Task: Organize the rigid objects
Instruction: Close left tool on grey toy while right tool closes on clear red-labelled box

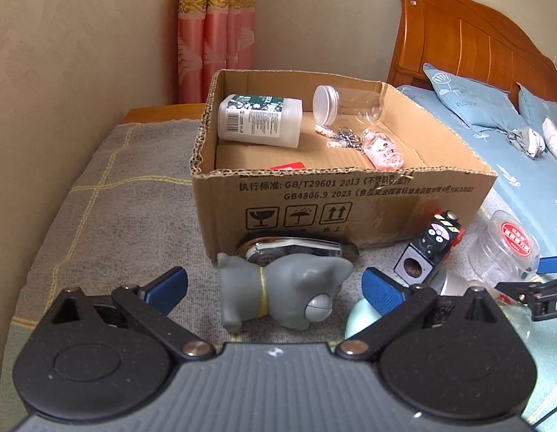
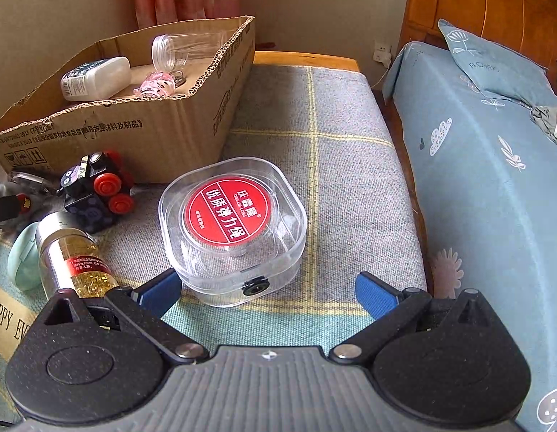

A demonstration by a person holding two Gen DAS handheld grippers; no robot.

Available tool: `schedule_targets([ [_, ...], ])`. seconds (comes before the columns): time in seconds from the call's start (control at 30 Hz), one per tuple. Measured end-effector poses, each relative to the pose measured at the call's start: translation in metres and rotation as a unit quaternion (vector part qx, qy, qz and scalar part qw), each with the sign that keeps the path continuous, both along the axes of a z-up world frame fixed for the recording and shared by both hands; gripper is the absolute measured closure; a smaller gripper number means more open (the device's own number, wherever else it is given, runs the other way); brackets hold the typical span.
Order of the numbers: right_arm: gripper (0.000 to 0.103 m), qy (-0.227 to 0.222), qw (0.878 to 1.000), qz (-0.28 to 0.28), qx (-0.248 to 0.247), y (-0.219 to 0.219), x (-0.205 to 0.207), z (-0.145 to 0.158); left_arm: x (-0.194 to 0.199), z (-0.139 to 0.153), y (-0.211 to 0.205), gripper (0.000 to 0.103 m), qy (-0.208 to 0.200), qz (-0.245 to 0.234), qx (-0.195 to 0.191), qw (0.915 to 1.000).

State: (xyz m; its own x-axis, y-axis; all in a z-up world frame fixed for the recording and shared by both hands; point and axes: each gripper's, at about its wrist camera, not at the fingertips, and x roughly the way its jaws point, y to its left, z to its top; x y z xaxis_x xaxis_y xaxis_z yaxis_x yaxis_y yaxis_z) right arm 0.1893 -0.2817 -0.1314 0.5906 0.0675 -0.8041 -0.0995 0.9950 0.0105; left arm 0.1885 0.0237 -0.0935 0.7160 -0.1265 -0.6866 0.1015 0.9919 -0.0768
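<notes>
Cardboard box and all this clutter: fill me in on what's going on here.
A person with a gripper in each hand is sorting small items into the cardboard box, which already holds a white bottle, a clear jar and keychains. The left gripper is open around a grey toy figure; the right gripper is open before a clear case. Neither grips yet.

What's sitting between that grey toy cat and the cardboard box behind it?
In the left wrist view, a flat shiny silver object with a dark toothed edge lies between the grey cat figurine and the cardboard box, against the box's front wall. What it is, I cannot tell.
</notes>
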Motion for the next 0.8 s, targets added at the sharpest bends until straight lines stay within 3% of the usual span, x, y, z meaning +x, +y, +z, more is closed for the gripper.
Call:
schedule_targets([
  [0.13,0.0,-0.007,1.0,0.001,0.002,-0.001,-0.001,-0.001,0.004,-0.004,-0.001,0.004,0.003,-0.004,-0.004,1.0],
  [0.33,0.0,-0.018,1.0,0.0,0.007,-0.001,-0.004,-0.002,0.006,-0.011,0.004,0.029,0.02,-0.007,-0.026,0.9994],
  [0.63,0.0,-0.025,1.0,0.018,0.008,-0.002,-0.006,-0.002,-0.017,-0.004,0.015,0.03,0.028,-0.017,0.016,0.9993],
  [0.8,0.0,-0.02,0.998,0.062,0.008,-0.002,0.004,-0.001,-0.028,-0.005,0.025,0.028,0.033,-0.009,0.009,0.9994],
])
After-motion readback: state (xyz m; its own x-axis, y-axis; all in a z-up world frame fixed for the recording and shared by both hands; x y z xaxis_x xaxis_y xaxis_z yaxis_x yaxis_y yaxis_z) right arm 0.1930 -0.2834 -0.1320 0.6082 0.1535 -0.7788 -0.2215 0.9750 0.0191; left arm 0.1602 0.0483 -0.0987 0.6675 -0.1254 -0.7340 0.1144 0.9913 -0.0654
